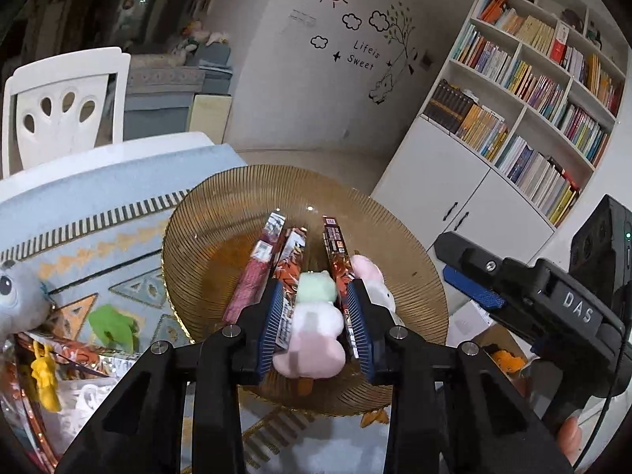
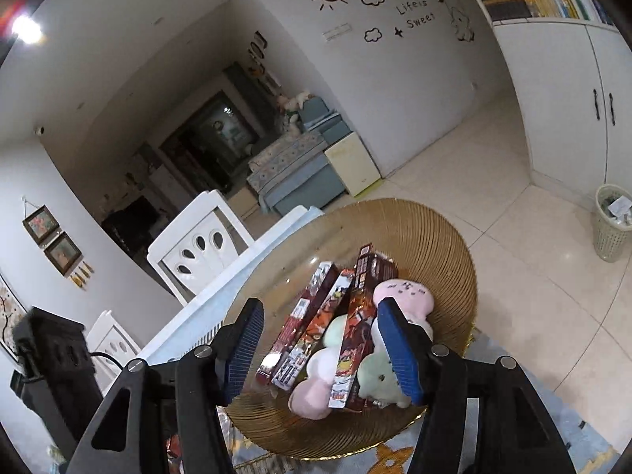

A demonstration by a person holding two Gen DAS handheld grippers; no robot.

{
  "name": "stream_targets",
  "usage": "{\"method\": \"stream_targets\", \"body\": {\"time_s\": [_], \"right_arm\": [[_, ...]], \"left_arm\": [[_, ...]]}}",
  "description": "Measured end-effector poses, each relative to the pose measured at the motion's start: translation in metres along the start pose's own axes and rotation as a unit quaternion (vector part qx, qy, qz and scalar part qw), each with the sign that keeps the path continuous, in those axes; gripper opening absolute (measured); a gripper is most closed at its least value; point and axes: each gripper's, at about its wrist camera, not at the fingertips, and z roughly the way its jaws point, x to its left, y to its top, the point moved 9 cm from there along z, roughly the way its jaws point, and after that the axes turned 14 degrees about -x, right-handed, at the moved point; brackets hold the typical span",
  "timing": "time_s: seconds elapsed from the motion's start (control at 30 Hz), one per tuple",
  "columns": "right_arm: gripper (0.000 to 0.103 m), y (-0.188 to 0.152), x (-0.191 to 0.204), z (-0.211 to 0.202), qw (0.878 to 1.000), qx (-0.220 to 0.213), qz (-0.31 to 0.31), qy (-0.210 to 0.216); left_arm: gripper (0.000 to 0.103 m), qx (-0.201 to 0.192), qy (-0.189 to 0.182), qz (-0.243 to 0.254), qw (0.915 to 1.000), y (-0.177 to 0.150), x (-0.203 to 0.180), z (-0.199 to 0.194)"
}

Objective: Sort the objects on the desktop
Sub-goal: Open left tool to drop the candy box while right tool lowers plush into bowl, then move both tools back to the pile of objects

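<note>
Amber ribbed glass forms the round plate (image 1: 221, 213) in the left wrist view; it rests on a bench covered by a pale blue patterned cloth (image 1: 79, 237). The left gripper (image 1: 320, 304) is lowered over the plate, its blue ridged fingers (image 1: 274, 316) set against the two sides of a soft plush toy (image 1: 314, 335) with a green head and pink rounded body. The toy fills the gap between the fingers, so the grip reads as closed on it. Three long flat printed boxes (image 1: 260, 260) lie side by side on the plate; the toy's lower part overlaps two of them. A second pink plush (image 1: 373, 280) sits just beside the right finger. At left, a grey plush (image 1: 19, 300), a green figure (image 1: 112, 326) and a yellow figure (image 1: 45, 375) lie on the cloth, partly cut off by the frame edge. The right gripper (image 1: 474, 284) hangs at the plate's right rim.

In the right wrist view, the right gripper (image 2: 320, 343) is spread wide and holds nothing. Its fingers (image 2: 401, 351) straddle the plate (image 2: 434, 229) contents from above. The boxes (image 2: 312, 316) and plush toys (image 2: 316, 387) lie between them; the right finger hides part of a pale green plush (image 2: 375, 375).
</note>
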Motion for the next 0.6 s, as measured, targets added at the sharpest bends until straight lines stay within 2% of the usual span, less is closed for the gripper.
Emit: {"method": "stream_targets", "body": {"time_s": [0.13,0.3,0.53,0.6], "right_arm": [[0.059,-0.006,0.006,0.006,1.000,0.014,-0.008,0.005],[0.059,-0.002,0.024,-0.011,0.999,0.006,-0.029,0.016],[0.061,-0.020,0.063,-0.041,0.996,0.034,-0.040,0.070],[0.065,-0.028,0.076,-0.050,0.995,0.039,-0.044,0.084]], "left_arm": [[0.033,-0.013,-0.004,0.002,0.9999,0.005,-0.003,-0.008],[0.033,-0.016,0.000,0.008,0.9998,0.009,-0.005,-0.023],[0.033,-0.028,0.043,0.006,0.9987,0.009,0.016,-0.077],[0.033,-0.034,0.059,0.001,0.9977,0.008,0.027,-0.095]]}}
